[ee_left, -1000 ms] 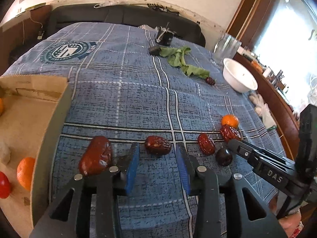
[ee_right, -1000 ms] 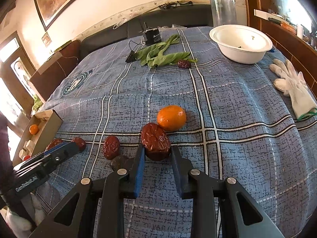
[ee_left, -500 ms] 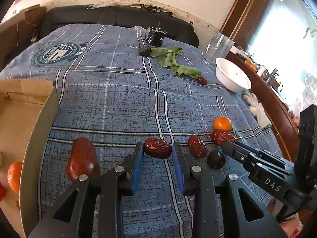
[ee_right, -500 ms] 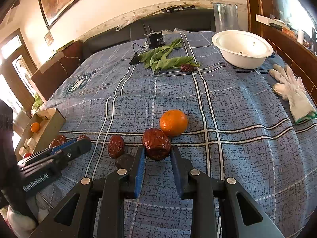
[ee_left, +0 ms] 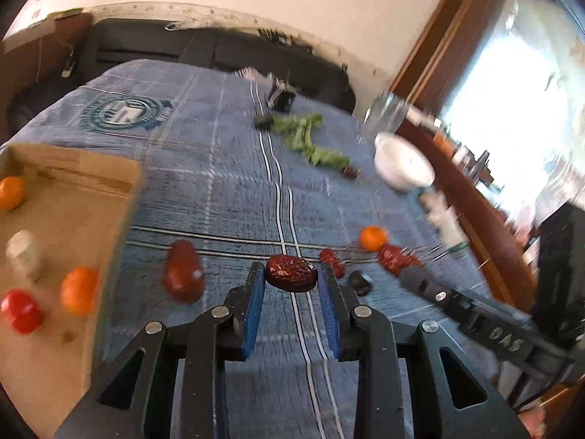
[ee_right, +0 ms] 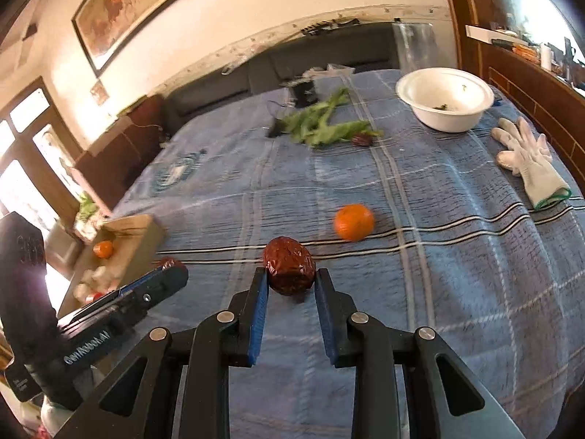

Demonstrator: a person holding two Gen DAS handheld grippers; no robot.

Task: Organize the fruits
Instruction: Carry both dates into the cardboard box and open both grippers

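Note:
My left gripper (ee_left: pixel 291 278) is shut on a dark red date (ee_left: pixel 290 273) and holds it above the blue cloth. My right gripper (ee_right: pixel 290 278) is shut on a larger red date (ee_right: pixel 289 266), also lifted. A big red date (ee_left: pixel 182 271), a smaller date (ee_left: pixel 331 261), a dark round fruit (ee_left: pixel 359 282) and an orange (ee_left: pixel 372 238) lie on the cloth. The orange (ee_right: pixel 354 221) sits ahead and right of my right gripper. A cardboard box (ee_left: pixel 65 241) at the left holds oranges (ee_left: pixel 77 290), a red fruit (ee_left: pixel 20 311) and a pale fruit.
A white bowl (ee_right: pixel 445 99), a white glove (ee_right: pixel 530 161), green leaves (ee_right: pixel 325 126) with a date (ee_right: pixel 362 139) beside them, and a black device (ee_right: pixel 303 91) lie farther back. A glass jar (ee_right: pixel 416 47) stands behind the bowl. A wooden ledge runs along the right.
Both grippers have closed on their dates and lifted them off the cloth. The view is blurred from motion, and the box shows closer in the left wrist view.

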